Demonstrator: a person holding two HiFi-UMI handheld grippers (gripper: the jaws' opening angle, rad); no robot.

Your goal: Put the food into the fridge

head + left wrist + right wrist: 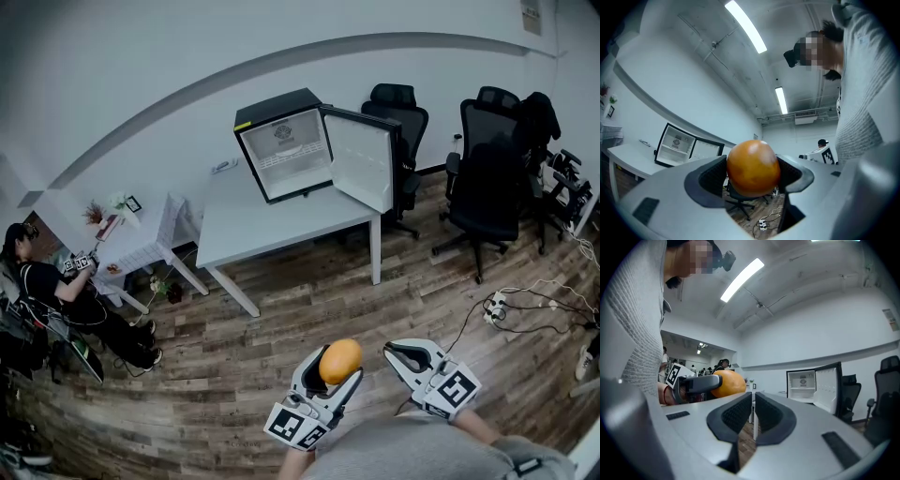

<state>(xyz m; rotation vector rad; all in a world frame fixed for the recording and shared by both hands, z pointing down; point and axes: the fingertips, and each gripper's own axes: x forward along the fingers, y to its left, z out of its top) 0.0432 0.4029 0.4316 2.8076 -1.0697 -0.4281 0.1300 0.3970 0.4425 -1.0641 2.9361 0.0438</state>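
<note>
My left gripper (336, 367) is shut on an orange (340, 360), a round orange fruit wedged between both pads (708, 176); in the left gripper view the orange (753, 167) fills the gap. My right gripper (388, 351) hangs beside it to the right, shut and empty, its pads (738, 414) nearly touching. Both are held low, near the person's body, well short of the table. The small black fridge (286, 145) stands on the white table (244, 225) with its door (359, 159) swung open to the right. The fridge (802, 386) looks bare inside.
Black office chairs (487, 178) stand right of the table, one (401, 117) behind the fridge door. A power strip with cables (494, 307) lies on the wood floor at right. A seated person (56, 291) and a small white side table (141, 244) are at left.
</note>
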